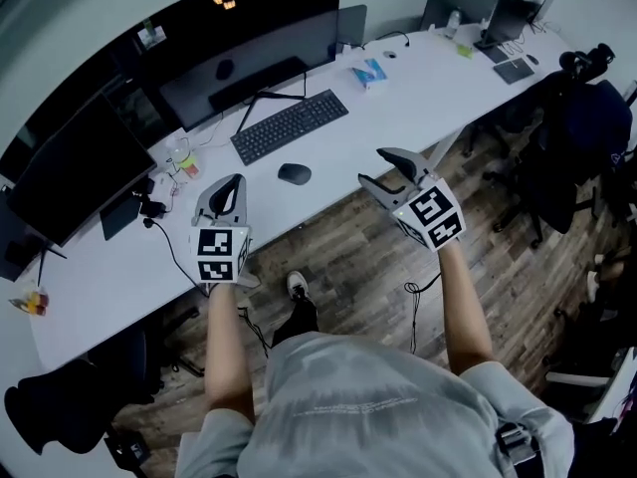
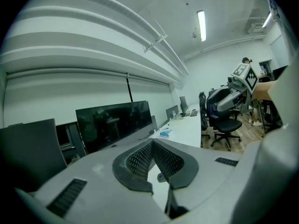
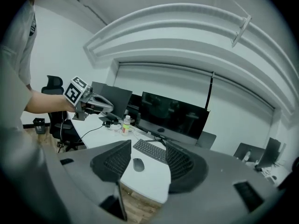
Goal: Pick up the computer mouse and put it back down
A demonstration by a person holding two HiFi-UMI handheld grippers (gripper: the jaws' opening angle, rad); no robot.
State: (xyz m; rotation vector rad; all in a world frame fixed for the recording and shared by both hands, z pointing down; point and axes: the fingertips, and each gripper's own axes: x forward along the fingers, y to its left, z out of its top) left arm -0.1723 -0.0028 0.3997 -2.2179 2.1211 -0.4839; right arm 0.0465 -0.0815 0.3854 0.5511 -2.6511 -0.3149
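The dark computer mouse (image 1: 294, 173) lies on the white desk (image 1: 418, 93), just in front of the black keyboard (image 1: 290, 124). My right gripper (image 1: 372, 166) hovers off the desk's front edge to the mouse's right, open and empty. In the right gripper view the mouse (image 3: 138, 164) shows between the spread jaws, some way ahead. My left gripper (image 1: 234, 185) is held over the desk to the mouse's left. In the left gripper view its jaws meet at the tips (image 2: 152, 143) with nothing between them.
Dark monitors (image 1: 249, 53) line the back of the desk. A small bottle (image 1: 185, 161) and cables sit at the left, a blue box (image 1: 369, 72) further right. Office chairs (image 1: 587, 118) stand at the right on the wood floor (image 1: 358, 257).
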